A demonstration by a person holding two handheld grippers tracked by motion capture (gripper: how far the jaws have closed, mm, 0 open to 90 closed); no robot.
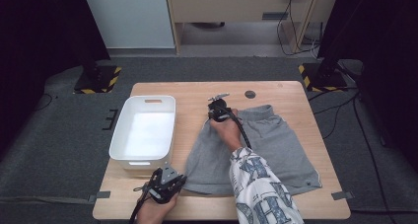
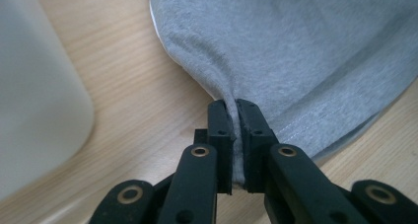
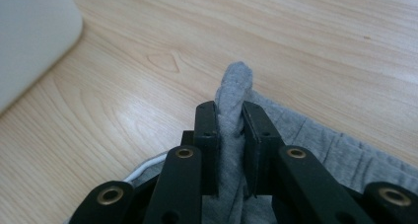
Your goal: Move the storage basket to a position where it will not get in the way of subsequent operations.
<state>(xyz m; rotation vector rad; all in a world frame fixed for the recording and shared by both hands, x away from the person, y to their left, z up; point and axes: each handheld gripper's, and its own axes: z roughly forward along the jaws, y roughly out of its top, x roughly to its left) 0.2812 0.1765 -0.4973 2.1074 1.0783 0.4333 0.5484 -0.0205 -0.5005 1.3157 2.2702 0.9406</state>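
Grey shorts at the centre of the high view are soft, matt knit cloth with a fine heathered grain and stitched hems. The table beneath is pale wood, smooth with visible grain and a faint sheen. At left, a white bin looks like smooth, slightly glossy plastic. The left gripper and right gripper have matt black plastic jaws with brass-coloured metal rivets.

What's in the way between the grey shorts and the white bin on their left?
Nothing visible. Bare wood separates the grey shorts from the white bin, whose inside looks empty. The left tool already pinches the near hem, and the right tool pinches the far edge.
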